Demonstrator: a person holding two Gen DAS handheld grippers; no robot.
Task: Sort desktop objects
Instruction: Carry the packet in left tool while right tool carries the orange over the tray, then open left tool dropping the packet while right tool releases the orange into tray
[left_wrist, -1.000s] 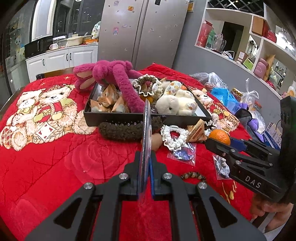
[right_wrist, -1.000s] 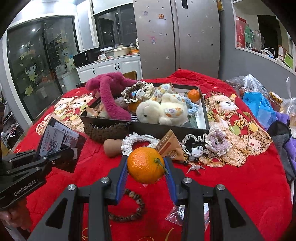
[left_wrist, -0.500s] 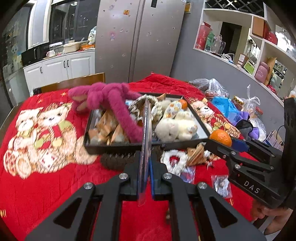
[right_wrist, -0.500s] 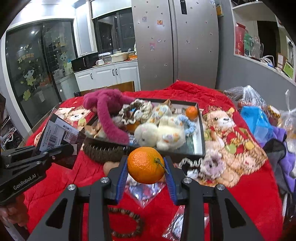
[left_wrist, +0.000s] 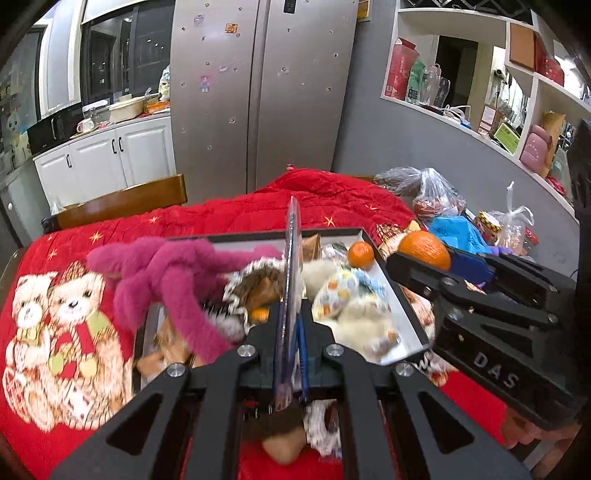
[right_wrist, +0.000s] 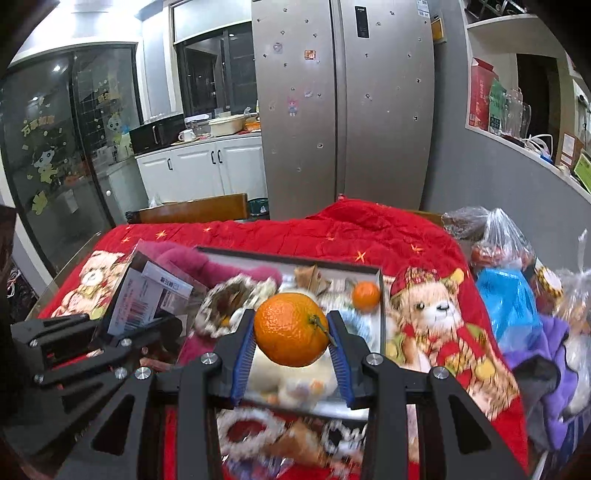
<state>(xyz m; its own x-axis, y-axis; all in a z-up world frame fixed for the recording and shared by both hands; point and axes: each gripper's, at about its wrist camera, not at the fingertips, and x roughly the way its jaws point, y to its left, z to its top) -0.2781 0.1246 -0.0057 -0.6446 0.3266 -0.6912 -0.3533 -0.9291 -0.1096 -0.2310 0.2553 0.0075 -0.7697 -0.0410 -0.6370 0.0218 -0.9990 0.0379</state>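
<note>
My right gripper (right_wrist: 291, 334) is shut on an orange (right_wrist: 291, 329) and holds it in the air over the near part of the dark tray (right_wrist: 380, 295). My left gripper (left_wrist: 291, 332) is shut on a flat clear packet (left_wrist: 291, 280) seen edge-on, also above the tray (left_wrist: 402, 310). In the right wrist view the packet (right_wrist: 147, 299) shows a barcode label. The tray holds a pink plush (left_wrist: 166, 280), a white plush (left_wrist: 354, 306), a second small orange (left_wrist: 361, 254) and brown snack packs.
The table has a red quilt with bear prints (left_wrist: 62, 325). Loose bracelets, a bag and a brown egg-like object (left_wrist: 284, 446) lie in front of the tray. Plastic bags (right_wrist: 509, 295) crowd the right edge. A wooden chair (right_wrist: 192, 210) stands behind.
Both grippers have risen and moved forward, from over the loose things in front of the tray to over the tray itself. Each keeps its hold.
</note>
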